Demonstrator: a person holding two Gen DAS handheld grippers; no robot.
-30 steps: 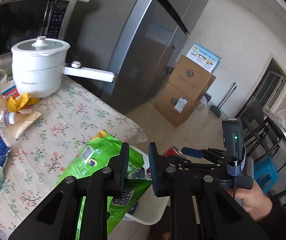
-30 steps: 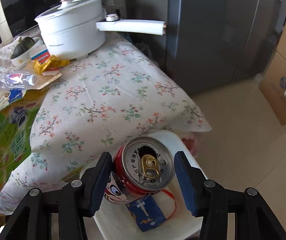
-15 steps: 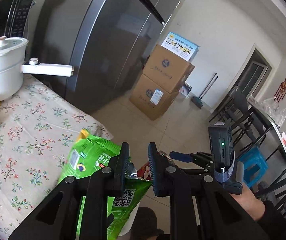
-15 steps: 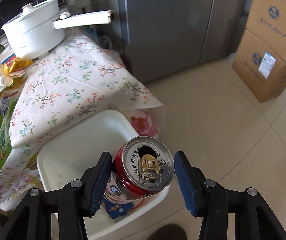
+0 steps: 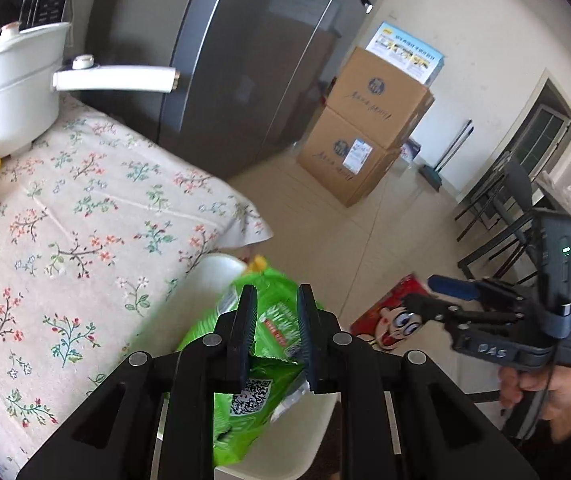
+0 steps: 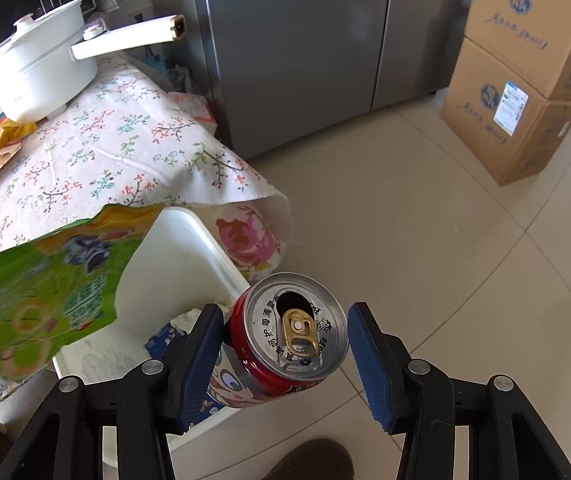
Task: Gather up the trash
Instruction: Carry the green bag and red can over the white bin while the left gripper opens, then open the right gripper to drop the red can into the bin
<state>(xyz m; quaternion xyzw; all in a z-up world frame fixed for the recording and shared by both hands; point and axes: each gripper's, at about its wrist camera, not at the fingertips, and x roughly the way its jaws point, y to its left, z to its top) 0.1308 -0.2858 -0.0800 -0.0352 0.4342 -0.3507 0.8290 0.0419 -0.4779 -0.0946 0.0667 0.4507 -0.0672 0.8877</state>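
Note:
My left gripper [image 5: 272,336] is shut on a green snack bag [image 5: 257,380], which hangs over the white trash bin [image 5: 297,452] beside the table. The bag also shows in the right wrist view [image 6: 45,292], above the bin [image 6: 189,248]. My right gripper [image 6: 281,356] has opened; the red drink can [image 6: 285,340] sits tilted between the jaws with a gap on its right side, at the bin's right rim. In the left wrist view the can [image 5: 389,320] and right gripper [image 5: 437,292] are at the right.
The floral-cloth table [image 5: 65,240] holds a white pot [image 5: 9,84] with a long handle and wrappers [image 6: 5,136]. A grey fridge [image 6: 305,40] stands behind; stacked cardboard boxes [image 6: 525,80] on the tiled floor. Blue carton and paper lie in the bin [image 6: 165,336].
Both grippers swung away from the table toward the bin. The right jaws widened and the can tilted loose. The green bag moved over the bin.

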